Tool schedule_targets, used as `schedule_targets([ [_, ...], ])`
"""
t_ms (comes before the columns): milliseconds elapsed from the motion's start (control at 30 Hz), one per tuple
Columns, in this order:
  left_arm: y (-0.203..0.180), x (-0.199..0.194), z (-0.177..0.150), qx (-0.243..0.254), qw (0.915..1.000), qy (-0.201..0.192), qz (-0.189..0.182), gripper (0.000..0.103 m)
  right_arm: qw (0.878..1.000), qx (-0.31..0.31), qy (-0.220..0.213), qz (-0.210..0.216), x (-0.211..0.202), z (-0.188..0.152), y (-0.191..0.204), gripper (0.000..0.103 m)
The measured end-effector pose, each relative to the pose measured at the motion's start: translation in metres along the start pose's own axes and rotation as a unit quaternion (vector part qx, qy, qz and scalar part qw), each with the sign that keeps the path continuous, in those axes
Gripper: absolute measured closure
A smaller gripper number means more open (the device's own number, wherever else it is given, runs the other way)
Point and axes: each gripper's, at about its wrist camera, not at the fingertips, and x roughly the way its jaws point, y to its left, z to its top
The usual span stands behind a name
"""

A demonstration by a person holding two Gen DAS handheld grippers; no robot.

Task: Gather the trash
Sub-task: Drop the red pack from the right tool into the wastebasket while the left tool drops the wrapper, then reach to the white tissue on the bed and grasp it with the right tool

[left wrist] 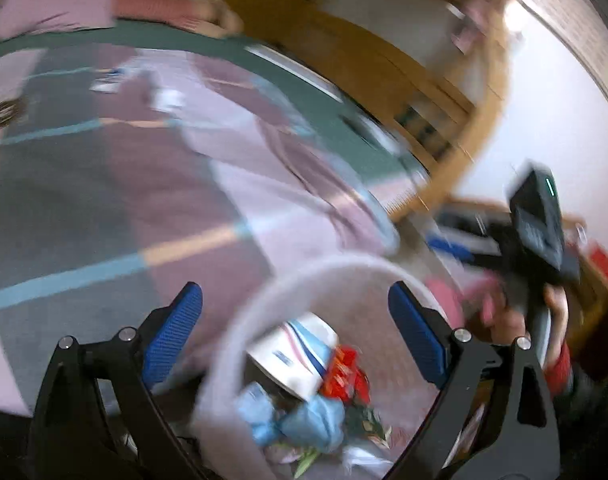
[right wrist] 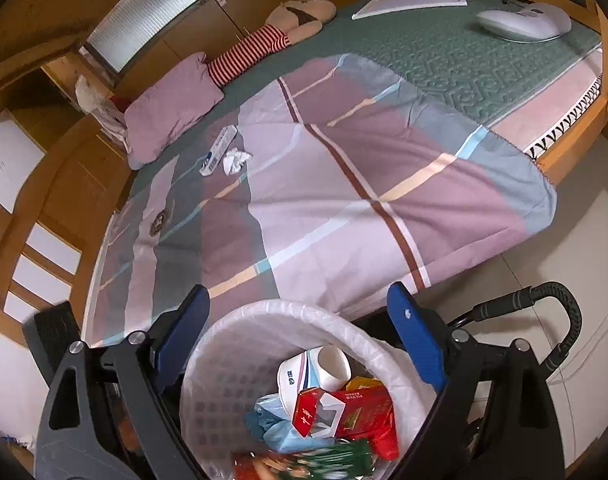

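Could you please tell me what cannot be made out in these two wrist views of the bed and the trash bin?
- Left wrist view: motion blur smears the small litter on the quilt.
- Right wrist view: the print on the flat packet beside the crumpled tissue is too small to read.
- Right wrist view: the bottom edge cuts off the trash bin, and the green wrapper is blurred.
- Both views: top trash hides the bin's lower contents.

One bin (right wrist: 239,344), one pillow (right wrist: 171,112), two grippers (right wrist: 299,312).
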Motion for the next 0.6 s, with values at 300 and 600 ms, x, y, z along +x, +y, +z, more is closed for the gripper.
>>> schedule_targets([
  [300, 0.011, 0.003, 0.001, -0.016, 0.9972, -0.006, 0.073, 0.01, 0.999, -0.012, 0.029, 0.0, 0.025, -0.006, 0.02, 0.015],
  [600, 0.038, -0.043, 0.022, -0.066, 0.9598, -0.136, 0.236, 0.01, 0.998, -0.049, 0.026, -0.011, 0.039, 0.004, 0.057, 0.015],
])
